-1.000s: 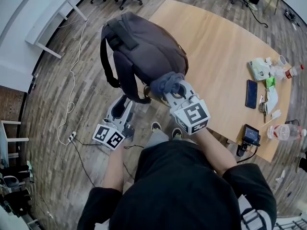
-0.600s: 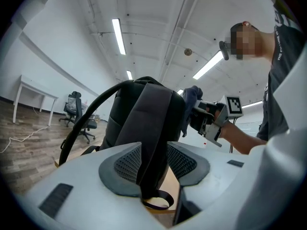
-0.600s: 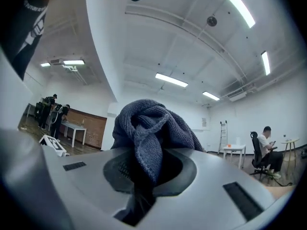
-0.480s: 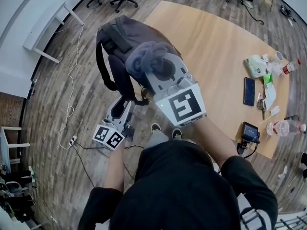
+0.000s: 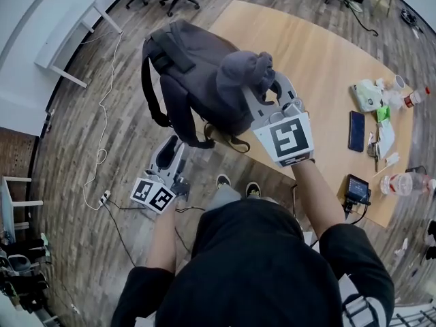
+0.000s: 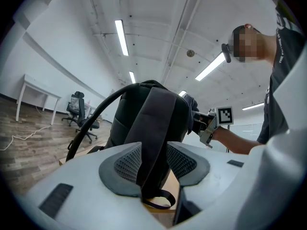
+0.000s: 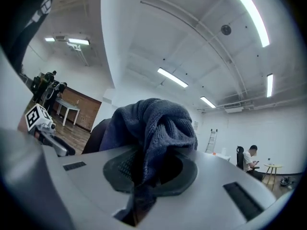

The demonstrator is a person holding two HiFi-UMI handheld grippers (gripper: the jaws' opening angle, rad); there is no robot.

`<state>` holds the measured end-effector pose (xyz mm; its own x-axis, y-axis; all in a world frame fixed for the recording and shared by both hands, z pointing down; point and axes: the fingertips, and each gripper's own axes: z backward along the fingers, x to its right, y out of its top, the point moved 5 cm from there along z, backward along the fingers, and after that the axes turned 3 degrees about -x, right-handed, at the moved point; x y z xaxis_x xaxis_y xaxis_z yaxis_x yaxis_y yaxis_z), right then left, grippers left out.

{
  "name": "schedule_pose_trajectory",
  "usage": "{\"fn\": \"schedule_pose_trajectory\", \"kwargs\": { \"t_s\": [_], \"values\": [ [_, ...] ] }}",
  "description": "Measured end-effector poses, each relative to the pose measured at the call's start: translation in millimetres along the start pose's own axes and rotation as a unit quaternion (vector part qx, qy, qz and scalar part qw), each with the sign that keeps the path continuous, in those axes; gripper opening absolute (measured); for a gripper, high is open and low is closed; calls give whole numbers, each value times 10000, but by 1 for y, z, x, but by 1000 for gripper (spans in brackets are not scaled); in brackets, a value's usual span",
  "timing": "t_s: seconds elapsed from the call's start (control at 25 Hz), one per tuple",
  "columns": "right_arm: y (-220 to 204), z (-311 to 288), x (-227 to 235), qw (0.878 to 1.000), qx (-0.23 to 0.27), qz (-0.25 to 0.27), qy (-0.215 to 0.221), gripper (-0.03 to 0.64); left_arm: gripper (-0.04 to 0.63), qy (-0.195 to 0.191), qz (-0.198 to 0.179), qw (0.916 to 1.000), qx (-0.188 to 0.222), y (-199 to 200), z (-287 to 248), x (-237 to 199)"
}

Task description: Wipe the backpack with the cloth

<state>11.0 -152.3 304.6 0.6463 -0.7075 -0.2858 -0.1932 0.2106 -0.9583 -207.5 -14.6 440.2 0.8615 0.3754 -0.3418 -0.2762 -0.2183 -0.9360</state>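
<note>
The wiping stroke looks to be in hand: the right gripper (image 5: 264, 94), jaws clamped on the bunched cloth (image 5: 244, 68), sits against the grey backpack (image 5: 197, 73) standing at the wooden table's (image 5: 327, 67) edge, with the left gripper (image 5: 172, 150) pinching its shoulder strap (image 6: 156, 123), so next, I judge, comes dragging the cloth across the fabric.

The dark grey backpack (image 5: 197, 73) stands at the tabletop (image 5: 327, 67) corner, its shoulder straps hanging off the near side (one strap (image 6: 156, 128) is pinched between the left tongs (image 6: 154, 164)). The grey-blue knitted cloth (image 5: 245, 70), bunched into a wad, is clamped in the right tongs (image 7: 151, 169) at the backpack's upper right side.
</note>
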Motion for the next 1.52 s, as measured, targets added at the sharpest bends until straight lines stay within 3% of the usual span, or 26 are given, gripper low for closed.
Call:
{"fn": "schedule_pose_trajectory", "kwargs": {
  "t_s": [0.32,0.44,0.6,0.8,0.88,1.0,1.2,1.32,1.52],
  "values": [
    [-73,22,-11,9977,-385,-465,-294,48,176,-71,-36,9999,-107,-2,-1,6],
    [-120,23,-20,9920,-1093,-574,-255,48,176,-96,-33,9999,-135,-4,-1,6],
    [-209,15,-42,9690,-2447,-344,75,48,176,-80,13,9998,-174,-7,0,5],
    [-230,11,-47,9667,-2541,-258,185,48,176,-117,54,9998,-172,-11,-2,4],
    [-249,15,-47,9531,-3011,-128,272,48,176,-135,88,9997,-162,-13,-3,6],
    [-290,19,-61,9214,-3831,87,653,48,176,-163,79,9997,-134,-11,-3,10],
    [-307,23,-100,9024,-4122,392,1198,48,176,-124,86,9998,-100,-9,0,7],
    [-300,22,-123,9037,-4010,453,1430,48,176,-58,94,9999,-82,-10,5,5],
    [-257,11,-133,9281,-3467,119,1352,48,176,36,129,9999,-40,-11,11,0]
  ]
}}
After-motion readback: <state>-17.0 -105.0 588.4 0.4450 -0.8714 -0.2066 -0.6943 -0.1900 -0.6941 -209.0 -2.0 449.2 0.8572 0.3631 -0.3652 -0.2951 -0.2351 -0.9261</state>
